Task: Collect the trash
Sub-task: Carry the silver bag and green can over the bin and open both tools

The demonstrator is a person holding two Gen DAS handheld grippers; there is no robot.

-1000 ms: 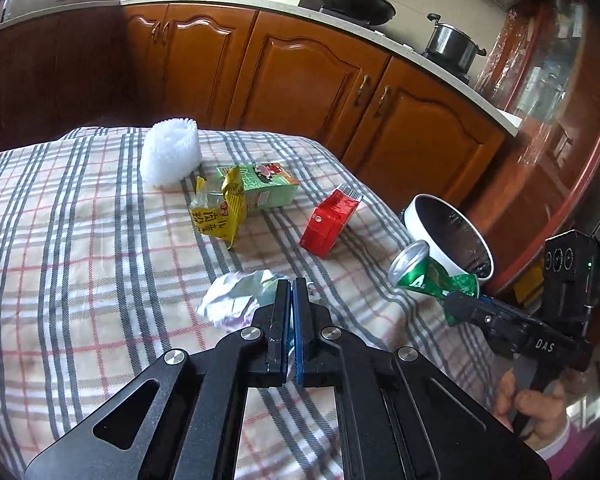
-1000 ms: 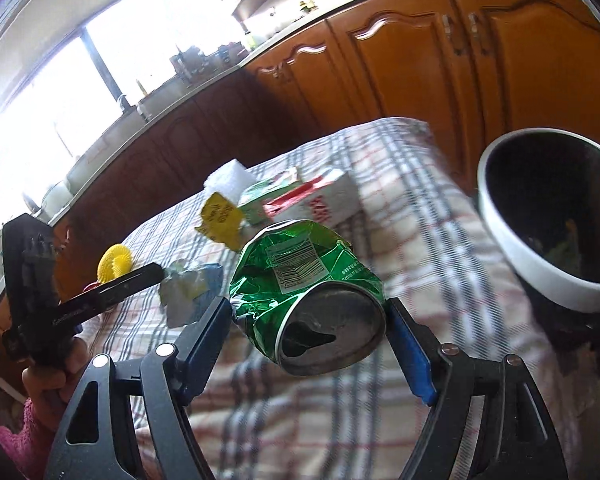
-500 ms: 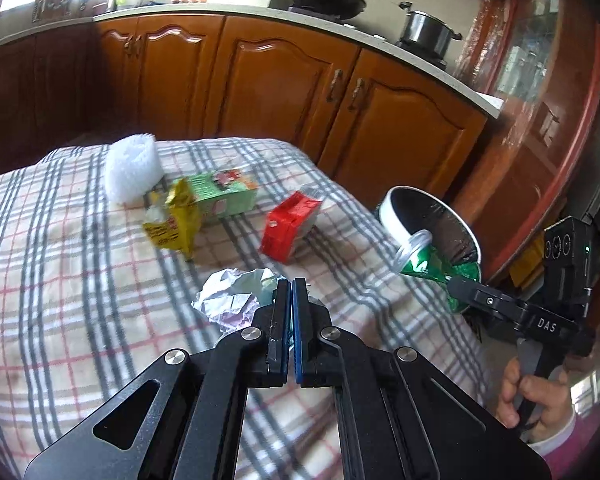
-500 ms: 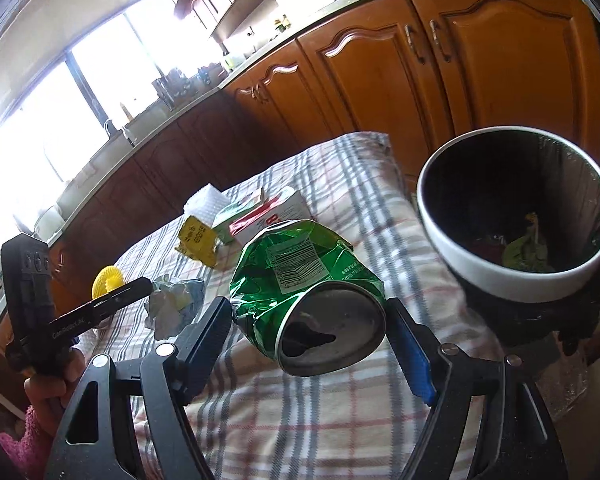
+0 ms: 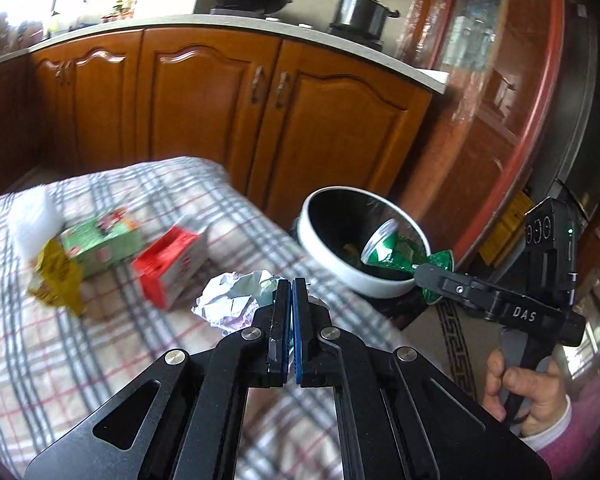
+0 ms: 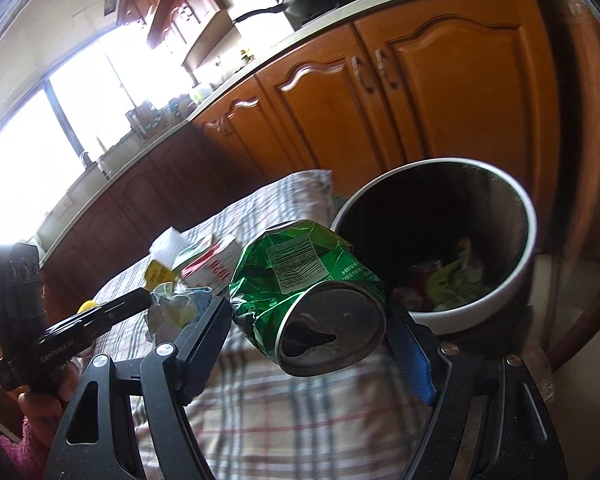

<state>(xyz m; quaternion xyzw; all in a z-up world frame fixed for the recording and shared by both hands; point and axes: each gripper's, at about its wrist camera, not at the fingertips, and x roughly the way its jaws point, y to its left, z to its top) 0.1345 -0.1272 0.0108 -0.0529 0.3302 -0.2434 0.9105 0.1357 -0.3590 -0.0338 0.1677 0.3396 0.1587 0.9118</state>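
Crushed green can [image 6: 300, 280] clamped sideways in right claw [image 6: 310, 320], held over the near rim of the bin [image 6: 532, 240], which stands just off the desk [image 6: 280, 412] edge. Left claw [image 5: 291, 292] clenched on crumpled wrapper [image 5: 236, 300], nearer the desk than the bin. Red carton [image 5: 168, 264], green carton [image 5: 100, 244] and yellow packet [image 5: 56, 276] lie farther from the bin.
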